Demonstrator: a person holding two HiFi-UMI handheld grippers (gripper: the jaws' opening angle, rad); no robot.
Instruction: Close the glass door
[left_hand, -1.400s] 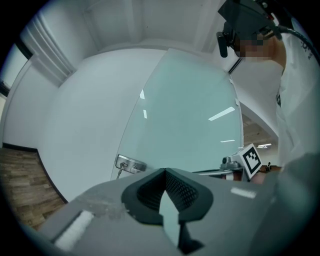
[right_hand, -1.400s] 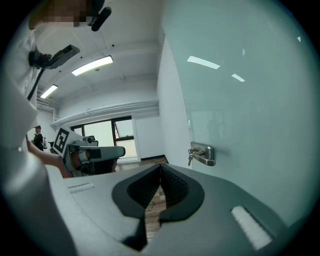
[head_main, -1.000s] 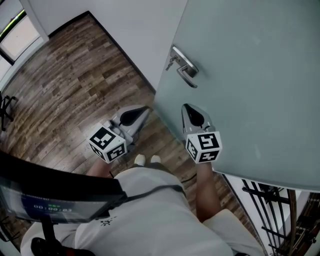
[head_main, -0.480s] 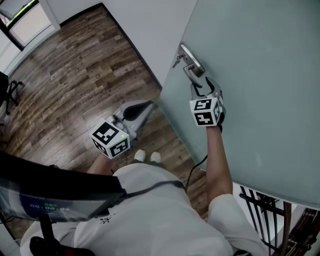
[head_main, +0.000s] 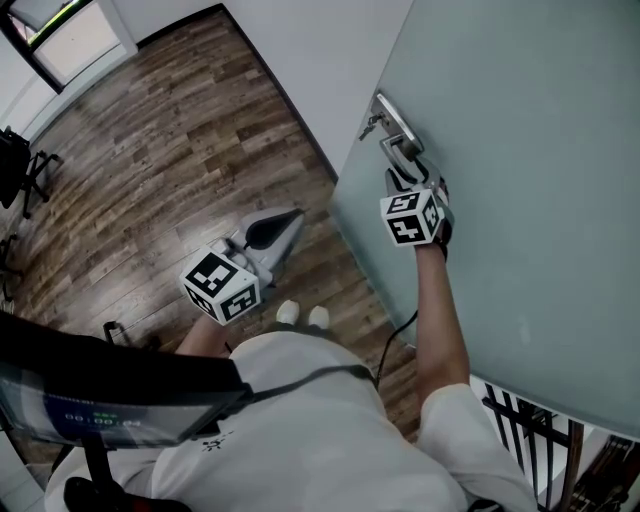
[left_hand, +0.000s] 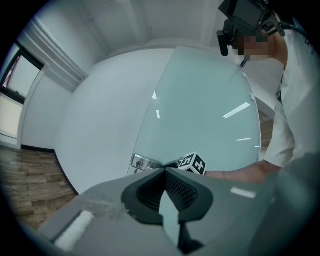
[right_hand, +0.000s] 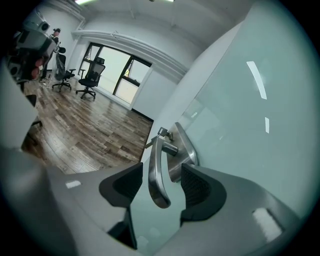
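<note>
Wood floor (head_main: 170, 130) — office chairs (right_hand: 91, 78) beyond

Dark tilted screen (head_main: 95, 415), lower left of the head view — pale timer-like digits, mostly zeros, too blurred to read surely.

1 glass door (head_main: 520, 150), 1 handle (right_hand: 156, 175) — 2 tongs (left_hand: 164, 172) (right_hand: 160, 182), 2 chairs (right_hand: 92, 79) (right_hand: 62, 75).

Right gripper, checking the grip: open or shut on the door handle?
Open: right gripper jaws have just been opening, door handle between them, untouched.
</note>
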